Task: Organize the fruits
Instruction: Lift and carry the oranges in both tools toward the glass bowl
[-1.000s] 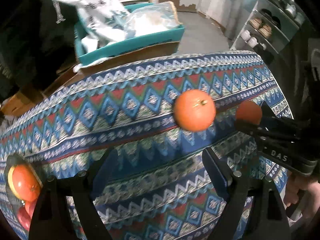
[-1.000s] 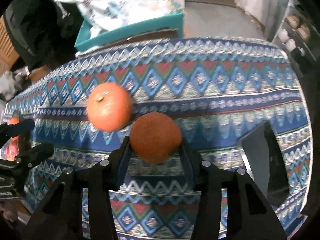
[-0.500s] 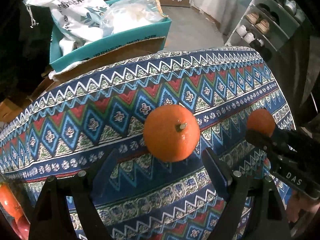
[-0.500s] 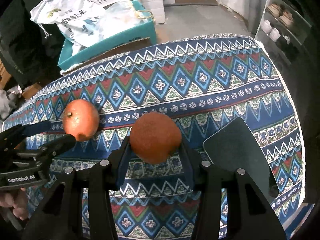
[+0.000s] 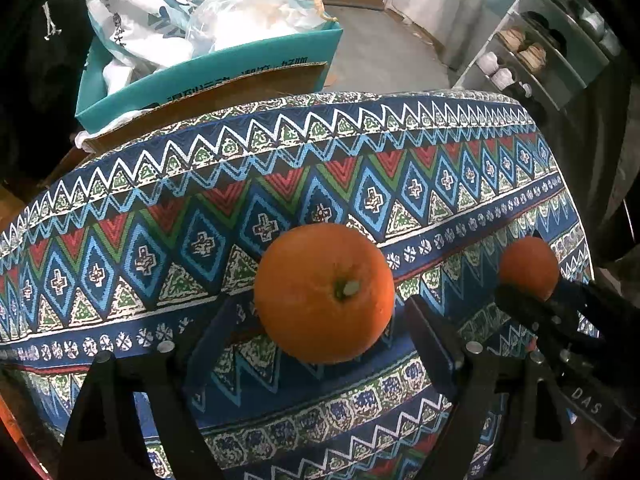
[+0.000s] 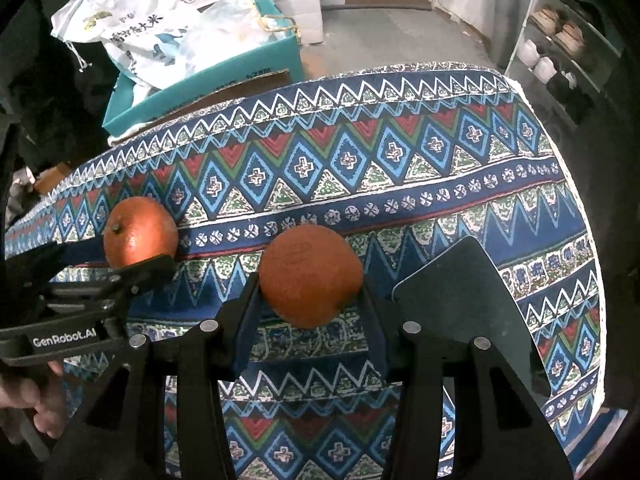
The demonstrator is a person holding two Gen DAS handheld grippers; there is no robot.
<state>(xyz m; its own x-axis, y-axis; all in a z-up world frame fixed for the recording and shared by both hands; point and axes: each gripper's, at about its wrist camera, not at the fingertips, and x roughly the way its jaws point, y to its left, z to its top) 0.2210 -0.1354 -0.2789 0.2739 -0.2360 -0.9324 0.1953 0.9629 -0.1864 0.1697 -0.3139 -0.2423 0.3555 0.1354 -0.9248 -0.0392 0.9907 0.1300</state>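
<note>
On woven tablecloth (image 5: 280,184), round dimpled orange (image 5: 324,292)

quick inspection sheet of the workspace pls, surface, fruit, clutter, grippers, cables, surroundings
surface: patterned tablecloth covers the table.
job's things: stemmed orange rests on the cloth; second orange is held.
clutter: dark flat pad lies on the cloth.
grippers: left gripper is closing around the stemmed orange, pads not yet touching; right gripper is shut on the second orange.
cables: nothing seen.
surroundings: teal box of bags and a shoe rack behind the table.
</note>
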